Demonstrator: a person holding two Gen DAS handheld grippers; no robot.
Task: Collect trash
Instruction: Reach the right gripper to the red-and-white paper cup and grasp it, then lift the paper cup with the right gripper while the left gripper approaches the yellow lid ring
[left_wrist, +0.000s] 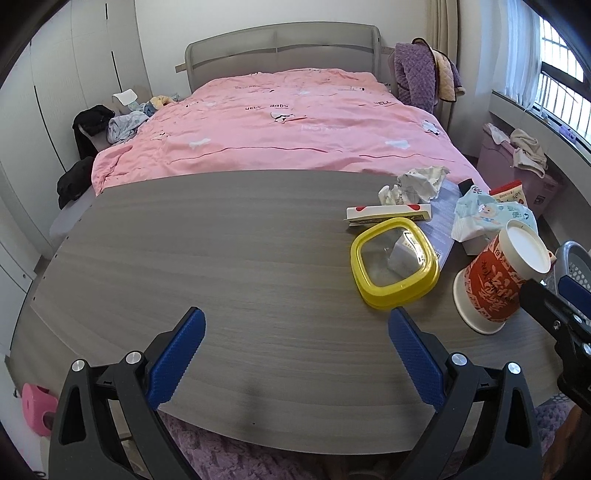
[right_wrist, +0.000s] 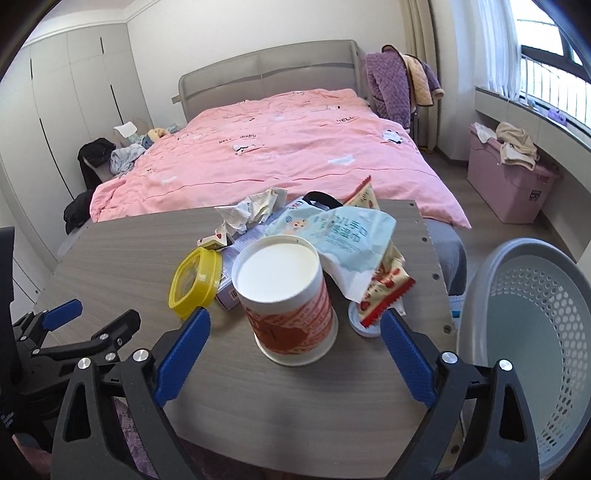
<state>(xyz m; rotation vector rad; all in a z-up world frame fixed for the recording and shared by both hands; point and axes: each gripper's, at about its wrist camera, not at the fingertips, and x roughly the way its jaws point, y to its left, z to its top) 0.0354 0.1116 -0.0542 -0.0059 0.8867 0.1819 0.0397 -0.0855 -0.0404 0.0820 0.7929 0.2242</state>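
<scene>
A red and white paper cup (right_wrist: 291, 306) stands upside down on the grey table (right_wrist: 122, 251); it also shows in the left wrist view (left_wrist: 495, 280). My right gripper (right_wrist: 293, 347) is open, its blue fingers on either side of the cup, apart from it. Behind the cup lie a yellow lid (right_wrist: 194, 282), a light blue wrapper (right_wrist: 340, 236), a red snack bag (right_wrist: 384, 288), crumpled paper (right_wrist: 251, 212) and a small carton (right_wrist: 216, 240). My left gripper (left_wrist: 295, 350) is open and empty over bare table, left of the yellow lid (left_wrist: 393, 262).
A grey perforated basket (right_wrist: 524, 325) stands right of the table. A bed with a pink cover (right_wrist: 280, 147) lies beyond the table. A pink storage box (right_wrist: 509, 184) sits under the window. A small white lid (right_wrist: 364, 326) lies under the snack bag.
</scene>
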